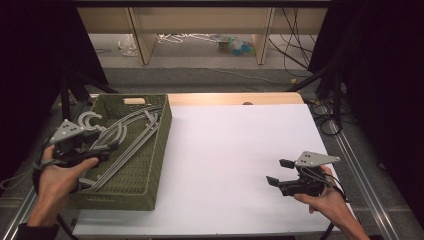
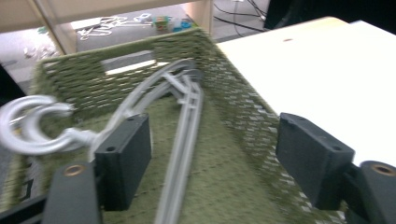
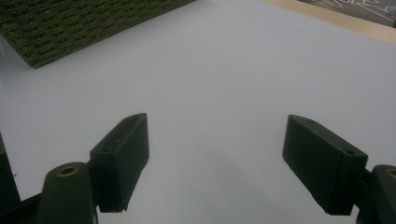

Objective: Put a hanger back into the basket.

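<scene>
Your left claw point(image 1: 102, 145) is released right now, jaws spread wide with nothing pinched between them, hovering over the near left part of the green basket point(image 1: 159, 145). The grey hangers point(image 1: 131, 136) are lying inside that basket, which sits at the left edge of the worktop point(image 1: 240, 160). They run lengthwise with their hooks point(image 2: 29, 127) bunched at the basket's left side, so they fit flat below the rim instead of sticking out. In the left gripper view the long arms of the hangers pass right under your open jaws, but the pads aren't touching them.

Your right claw point(image 1: 280, 171) is also open and empty, parked low over the bare white sheet near the right front corner, pointing toward the basket. Looks like it's just kept out of the way so the left hand has room.
</scene>
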Demonstrator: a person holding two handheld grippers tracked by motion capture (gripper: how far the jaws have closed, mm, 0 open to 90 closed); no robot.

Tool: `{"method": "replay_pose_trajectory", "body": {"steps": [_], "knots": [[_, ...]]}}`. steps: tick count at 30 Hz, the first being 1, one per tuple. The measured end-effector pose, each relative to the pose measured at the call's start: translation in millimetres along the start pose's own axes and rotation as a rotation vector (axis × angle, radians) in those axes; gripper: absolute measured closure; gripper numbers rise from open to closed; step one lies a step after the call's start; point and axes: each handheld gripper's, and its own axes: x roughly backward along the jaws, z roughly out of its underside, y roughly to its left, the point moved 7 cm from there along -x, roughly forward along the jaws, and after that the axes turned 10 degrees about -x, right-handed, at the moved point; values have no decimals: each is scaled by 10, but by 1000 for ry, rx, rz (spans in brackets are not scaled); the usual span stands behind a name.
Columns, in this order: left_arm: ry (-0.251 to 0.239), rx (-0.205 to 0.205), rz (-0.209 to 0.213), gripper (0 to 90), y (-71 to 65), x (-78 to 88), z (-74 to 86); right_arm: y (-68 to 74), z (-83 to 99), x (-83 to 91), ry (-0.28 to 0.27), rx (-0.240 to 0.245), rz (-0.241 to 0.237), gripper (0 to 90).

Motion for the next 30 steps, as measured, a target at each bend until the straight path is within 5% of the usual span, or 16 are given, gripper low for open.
{"method": "replay_pose_trajectory", "body": {"steps": [2, 8, 13, 23, 30], "knots": [[-5, -18, 20, 224, -162, 11, -27, -4, -4, 2, -7, 3, 1, 233], [-66, 34, 142, 210, -745, -29, -153, 5, -2, 5, -14, -6, -3, 225], [-88, -49, 188, 212, -1140, -135, -224, -3, -21, -1, -29, -16, -5, 223], [-99, -23, 257, 201, -1502, -431, -44, 0, -22, 9, -47, -39, -14, 209], [-120, -55, 274, 192, -1678, -510, 40, 18, -9, 10, -51, -21, -41, 176]]}}
